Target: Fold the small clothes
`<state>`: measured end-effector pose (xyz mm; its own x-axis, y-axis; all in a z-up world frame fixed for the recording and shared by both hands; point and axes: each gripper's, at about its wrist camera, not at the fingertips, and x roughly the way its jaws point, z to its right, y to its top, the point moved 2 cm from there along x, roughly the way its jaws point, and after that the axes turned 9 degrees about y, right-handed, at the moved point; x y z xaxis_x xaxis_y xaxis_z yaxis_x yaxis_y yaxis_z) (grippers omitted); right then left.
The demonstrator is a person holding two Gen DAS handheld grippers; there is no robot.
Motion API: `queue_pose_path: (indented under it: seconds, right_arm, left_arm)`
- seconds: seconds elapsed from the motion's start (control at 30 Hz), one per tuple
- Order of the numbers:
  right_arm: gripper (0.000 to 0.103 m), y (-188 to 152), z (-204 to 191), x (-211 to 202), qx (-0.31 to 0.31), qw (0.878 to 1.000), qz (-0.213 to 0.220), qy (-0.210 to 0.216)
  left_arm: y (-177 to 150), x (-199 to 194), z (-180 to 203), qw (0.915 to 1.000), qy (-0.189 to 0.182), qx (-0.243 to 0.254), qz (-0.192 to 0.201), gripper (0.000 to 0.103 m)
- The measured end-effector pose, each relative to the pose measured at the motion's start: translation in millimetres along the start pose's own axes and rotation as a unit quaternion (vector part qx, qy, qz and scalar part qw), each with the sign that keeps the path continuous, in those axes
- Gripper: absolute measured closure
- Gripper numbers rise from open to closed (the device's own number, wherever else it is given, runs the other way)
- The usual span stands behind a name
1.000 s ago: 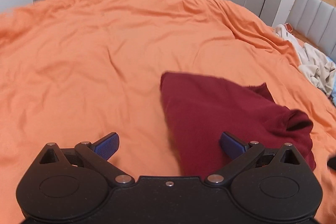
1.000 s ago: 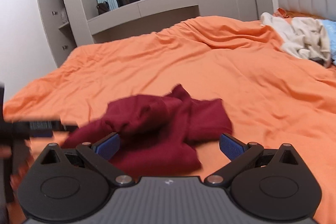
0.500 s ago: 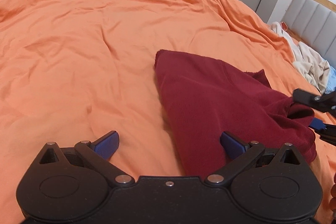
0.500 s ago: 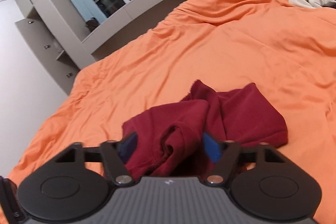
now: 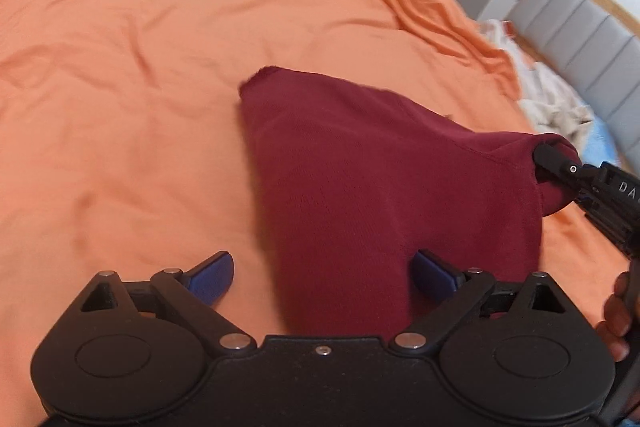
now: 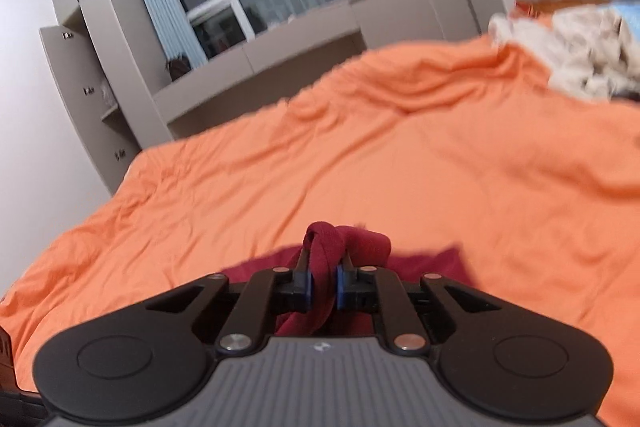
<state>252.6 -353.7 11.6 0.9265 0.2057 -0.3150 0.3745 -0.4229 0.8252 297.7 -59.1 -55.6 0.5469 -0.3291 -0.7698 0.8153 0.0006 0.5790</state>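
A dark red knitted garment [image 5: 380, 187] lies on the wide, creased orange bed cover [image 5: 140, 87], one edge drawn up and to the right where the right gripper [image 6: 323, 287] has it. That gripper's jaws are closing, and its blue pads [image 6: 306, 285] already pinch a bunched fold of the red cloth. The left gripper [image 5: 322, 273] hangs over the garment's near end with jaws wide and just starting to close, its blue fingertips [image 5: 212, 273] pressing on nothing, cloth lying between them.
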Motion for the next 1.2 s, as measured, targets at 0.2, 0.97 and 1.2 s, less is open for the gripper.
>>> queue_pose_path:
  seconds: [0.2, 0.97, 1.2]
  right_arm:
    - [0.090, 3, 44, -15, 0.038, 0.999, -0.008, -0.029]
    - [0.007, -69, -25, -61, -0.180, 0.978, -0.100, -0.036]
    - [0.026, -99, -64, -30, -0.292, 0.949, -0.115, -0.040]
  left_arm:
    - [-7, 15, 32, 0.9996, -0.016, 0.010, -0.022, 0.006]
    - [-3, -31, -10, 0.9961, 0.053, -0.069, 0.011, 0.001]
    - [-7, -35, -8, 0.9958, 0.053, -0.074, 0.006, 0.001]
